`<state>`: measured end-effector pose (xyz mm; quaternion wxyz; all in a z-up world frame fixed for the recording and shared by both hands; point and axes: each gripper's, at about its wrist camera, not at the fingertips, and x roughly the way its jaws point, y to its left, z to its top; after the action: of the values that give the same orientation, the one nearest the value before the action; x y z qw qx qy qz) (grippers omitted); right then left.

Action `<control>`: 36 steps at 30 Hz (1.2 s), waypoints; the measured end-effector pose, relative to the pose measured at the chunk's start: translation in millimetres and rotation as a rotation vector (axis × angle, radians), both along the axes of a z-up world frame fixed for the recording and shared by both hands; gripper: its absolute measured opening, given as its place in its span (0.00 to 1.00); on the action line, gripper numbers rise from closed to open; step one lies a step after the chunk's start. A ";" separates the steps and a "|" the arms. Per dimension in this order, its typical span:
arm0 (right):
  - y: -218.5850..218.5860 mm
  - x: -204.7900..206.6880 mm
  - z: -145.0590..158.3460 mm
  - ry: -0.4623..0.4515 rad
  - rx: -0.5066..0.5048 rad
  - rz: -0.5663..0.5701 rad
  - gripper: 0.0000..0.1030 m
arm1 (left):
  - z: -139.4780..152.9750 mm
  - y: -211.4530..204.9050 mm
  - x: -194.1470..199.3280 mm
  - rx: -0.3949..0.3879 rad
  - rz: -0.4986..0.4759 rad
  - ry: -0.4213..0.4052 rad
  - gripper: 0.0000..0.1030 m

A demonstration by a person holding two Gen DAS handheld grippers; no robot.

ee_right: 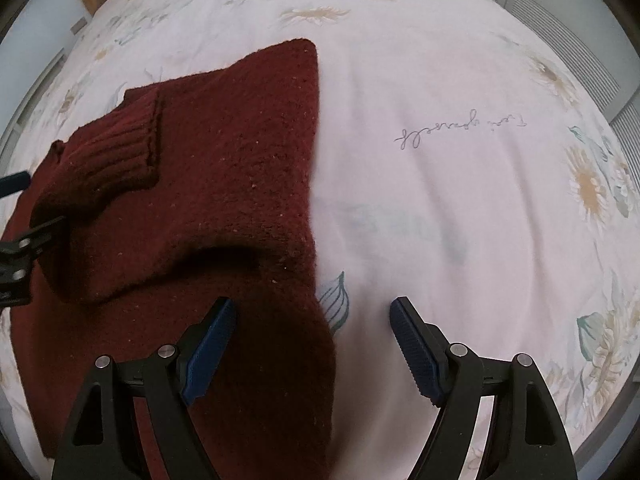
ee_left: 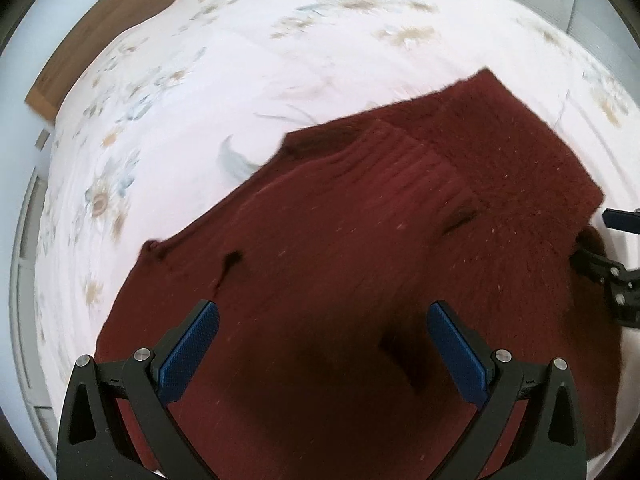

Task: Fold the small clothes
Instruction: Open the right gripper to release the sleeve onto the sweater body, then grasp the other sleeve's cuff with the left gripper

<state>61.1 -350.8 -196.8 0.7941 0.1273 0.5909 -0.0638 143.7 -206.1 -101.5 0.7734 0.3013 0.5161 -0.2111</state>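
Observation:
A dark red knitted sweater (ee_left: 360, 216) lies partly folded on the pale floral bedsheet (ee_left: 168, 92). Its ribbed cuff (ee_left: 400, 168) rests on top of the body. My left gripper (ee_left: 322, 312) hovers open over the sweater, with nothing pressed between its blue pads. In the right wrist view the sweater (ee_right: 224, 168) fills the left half, its sleeve folded across with the ribbed cuff (ee_right: 116, 148) near the left. My right gripper (ee_right: 312, 312) stands open astride the sweater's right edge, one finger over the knit and the other over bare sheet.
The bedsheet (ee_right: 460, 200) carries a handwritten-style print (ee_right: 460, 130) and sunflower patterns. A wooden headboard (ee_left: 100, 28) runs along the top left. Each wrist view catches the other gripper at its edge: the right one (ee_left: 608, 264), the left one (ee_right: 20, 240).

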 end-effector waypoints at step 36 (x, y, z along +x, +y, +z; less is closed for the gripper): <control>19.7 19.5 4.7 -0.030 -0.040 0.002 0.16 | -55.3 181.9 52.9 -0.245 0.434 0.177 0.44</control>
<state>80.6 -331.1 -192.1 0.8054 0.1118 0.5776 -0.0726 196.6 -24.1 -156.9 0.7832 0.0679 0.6048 -0.1269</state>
